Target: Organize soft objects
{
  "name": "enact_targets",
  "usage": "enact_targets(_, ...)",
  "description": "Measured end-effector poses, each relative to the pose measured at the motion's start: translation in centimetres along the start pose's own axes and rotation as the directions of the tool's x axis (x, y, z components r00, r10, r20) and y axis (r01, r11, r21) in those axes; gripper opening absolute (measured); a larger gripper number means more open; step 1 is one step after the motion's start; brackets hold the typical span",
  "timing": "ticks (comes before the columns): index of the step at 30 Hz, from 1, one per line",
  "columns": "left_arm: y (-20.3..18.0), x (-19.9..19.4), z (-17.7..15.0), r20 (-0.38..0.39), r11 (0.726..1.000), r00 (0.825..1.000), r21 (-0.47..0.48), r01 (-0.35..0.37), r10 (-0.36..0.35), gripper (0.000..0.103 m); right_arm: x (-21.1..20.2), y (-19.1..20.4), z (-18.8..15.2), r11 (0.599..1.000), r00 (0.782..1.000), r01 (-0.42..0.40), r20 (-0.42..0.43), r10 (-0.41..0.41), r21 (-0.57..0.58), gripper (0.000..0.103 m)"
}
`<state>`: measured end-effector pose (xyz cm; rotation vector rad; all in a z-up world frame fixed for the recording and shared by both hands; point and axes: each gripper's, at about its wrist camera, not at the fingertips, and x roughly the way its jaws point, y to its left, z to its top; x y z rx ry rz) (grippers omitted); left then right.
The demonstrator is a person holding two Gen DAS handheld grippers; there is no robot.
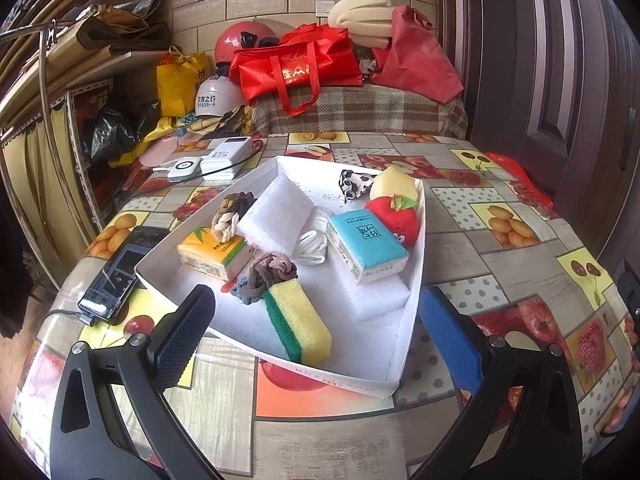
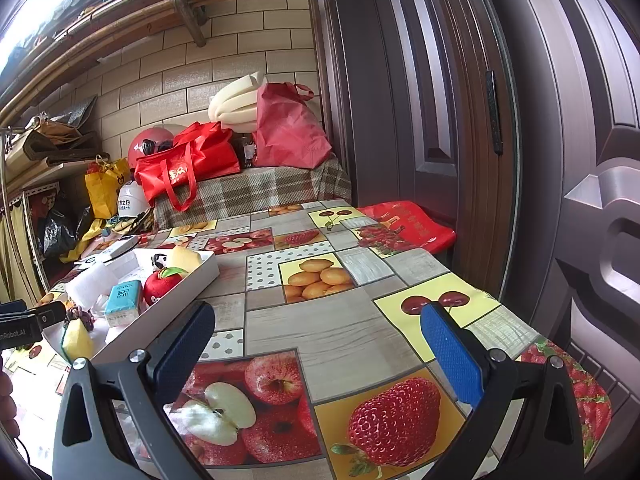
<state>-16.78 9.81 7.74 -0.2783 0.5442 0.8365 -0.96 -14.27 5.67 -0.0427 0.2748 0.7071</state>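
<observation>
Sponge point(image 1: 298, 320) lies in tray point(image 1: 416, 280) just ahead of spread left tool point(image 1: 316, 320); right tool point(image 2: 320, 344) spread.

Soft daylight, blown out at the right view's top-left corner; glossy surface point(image 2: 340, 328) shows glare; fisheye edges bend and darken.

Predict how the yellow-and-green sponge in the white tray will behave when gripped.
The yellow-and-green sponge looks porous, so it probably squashes and weighs little. Its blocky shape suggests it won't roll. Lying at the white tray edge, it might slide when pushed.
</observation>
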Motion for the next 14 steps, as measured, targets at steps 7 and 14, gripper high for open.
enact_targets(7,0.02,0.03,-0.01,-0.002,1.000,1.000,-0.001,0.001,-0.001,0.103,0.04,-0.06,0.05,1.000,1.000,0.000,-0.001,0.000,0.001,0.103)
enact_targets(14,0.05,0.15,-0.15,0.002,1.000,1.000,-0.004,0.001,-0.001,0.103,0.05,-0.10,0.07,1.000,1.000,0.000,-0.002,0.000,0.003,0.103)
